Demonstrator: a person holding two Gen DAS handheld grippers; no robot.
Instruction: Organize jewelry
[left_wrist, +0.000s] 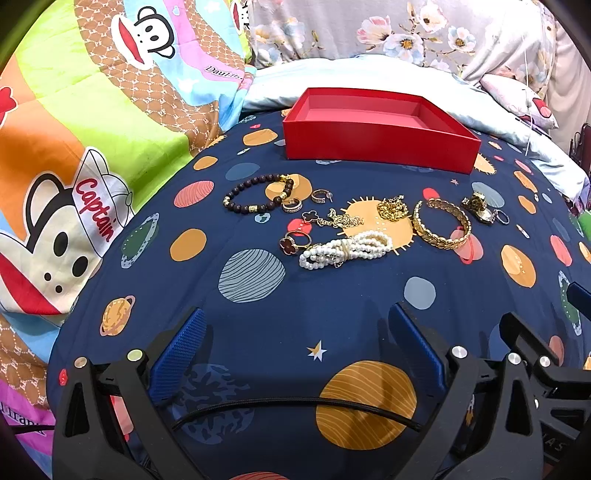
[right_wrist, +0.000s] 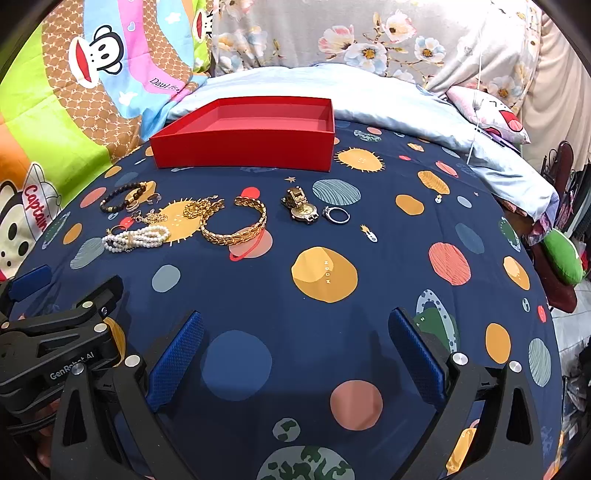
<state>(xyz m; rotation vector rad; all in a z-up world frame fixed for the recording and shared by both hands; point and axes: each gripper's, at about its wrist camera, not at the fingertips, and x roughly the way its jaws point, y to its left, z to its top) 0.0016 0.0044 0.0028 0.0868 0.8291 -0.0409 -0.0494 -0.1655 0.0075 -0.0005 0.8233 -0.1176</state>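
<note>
An empty red box (left_wrist: 380, 146) (right_wrist: 243, 151) stands at the back of the navy planet-print bedspread (left_wrist: 325, 295). In front of it lies jewelry: a dark bead bracelet (left_wrist: 255, 194) (right_wrist: 122, 195), small rings (left_wrist: 291, 205), a red clover ring (left_wrist: 293, 242), a pearl bundle (left_wrist: 345, 249) (right_wrist: 135, 238), gold chains (left_wrist: 393, 208) (right_wrist: 203, 208), a gold bangle (left_wrist: 441, 229) (right_wrist: 236, 225), a gold watch (left_wrist: 480, 208) (right_wrist: 301, 208) and a silver ring (right_wrist: 336, 215). My left gripper (left_wrist: 297, 321) and right gripper (right_wrist: 295, 321) both stand open, near the front, apart from every piece.
A cartoon-monkey quilt (left_wrist: 92, 147) rises on the left. A pale blue pillow (right_wrist: 424, 110) and floral fabric (right_wrist: 332, 33) lie behind the box. The bed's right edge (right_wrist: 546, 280) drops to clutter. The left gripper's body (right_wrist: 55, 339) shows at the right wrist view's lower left.
</note>
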